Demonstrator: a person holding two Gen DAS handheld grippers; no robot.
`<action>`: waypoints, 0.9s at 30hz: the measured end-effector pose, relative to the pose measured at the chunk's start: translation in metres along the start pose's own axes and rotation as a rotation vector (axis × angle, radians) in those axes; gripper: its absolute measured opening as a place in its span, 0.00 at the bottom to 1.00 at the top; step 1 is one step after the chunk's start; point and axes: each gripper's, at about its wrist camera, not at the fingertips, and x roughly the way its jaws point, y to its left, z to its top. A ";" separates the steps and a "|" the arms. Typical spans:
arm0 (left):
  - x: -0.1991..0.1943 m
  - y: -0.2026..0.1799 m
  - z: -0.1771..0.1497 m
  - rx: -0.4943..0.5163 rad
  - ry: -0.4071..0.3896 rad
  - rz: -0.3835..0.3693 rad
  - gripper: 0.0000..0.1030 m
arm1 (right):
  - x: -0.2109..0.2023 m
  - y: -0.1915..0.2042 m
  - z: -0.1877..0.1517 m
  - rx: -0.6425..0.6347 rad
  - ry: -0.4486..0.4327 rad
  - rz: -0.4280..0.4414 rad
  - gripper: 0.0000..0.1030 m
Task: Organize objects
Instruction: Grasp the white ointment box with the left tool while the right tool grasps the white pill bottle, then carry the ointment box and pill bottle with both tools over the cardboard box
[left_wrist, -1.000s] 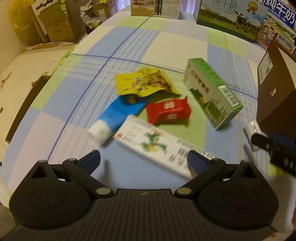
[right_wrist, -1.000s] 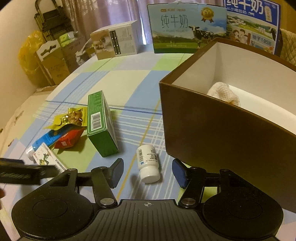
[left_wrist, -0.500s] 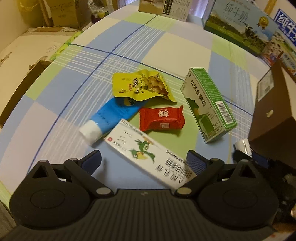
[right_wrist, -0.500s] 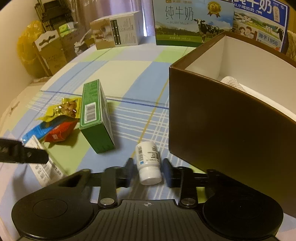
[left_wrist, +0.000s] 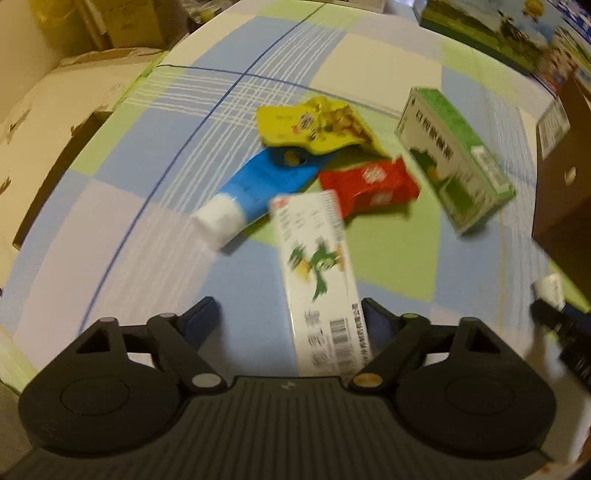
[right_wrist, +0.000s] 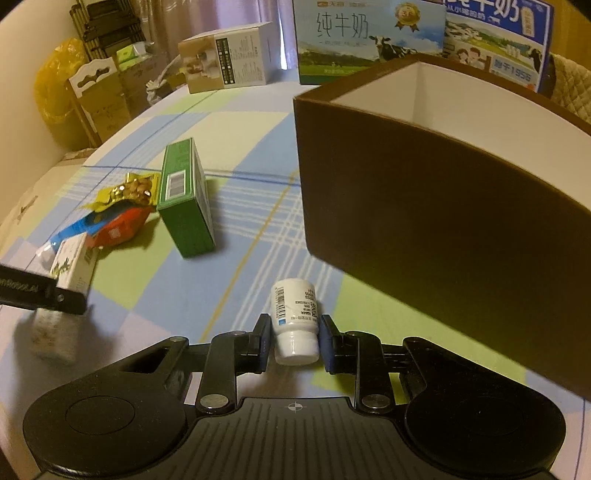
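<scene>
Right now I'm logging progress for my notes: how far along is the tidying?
Early. The brown box shows nothing inside from here. In hand: the right gripper clamps the white bottle; the open left gripper straddles the white carton. Green box, pouches and tube lie loose.

A checked tablecloth (right_wrist: 236, 147) of pale blue, lime green, cream and lilac squares, crossed by thin white and dark blue lines, covered the table. On it lay a yellow foil snack pouch (left_wrist: 314, 125), a bright blue tube with a white cap (left_wrist: 255, 192), a red wrapper with white print (left_wrist: 369, 184), a green-and-white carton (left_wrist: 454, 158) and a long white box printed with a green bird and a black barcode (left_wrist: 319, 277). A small white bottle with a blue-banded label (right_wrist: 295, 317) sat between black fingers with dark blue pads (right_wrist: 264, 343). The large box (right_wrist: 443, 221) was dark brown outside, white inside.
</scene>
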 end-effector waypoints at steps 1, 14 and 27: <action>-0.002 0.003 -0.004 0.022 -0.010 -0.003 0.70 | -0.003 0.001 -0.003 -0.002 -0.001 -0.002 0.23; -0.005 -0.006 -0.001 0.156 -0.032 -0.093 0.58 | -0.008 0.005 -0.010 -0.020 -0.009 -0.027 0.28; -0.002 -0.029 -0.002 0.225 -0.069 -0.080 0.33 | -0.001 0.011 -0.004 -0.053 0.015 -0.051 0.24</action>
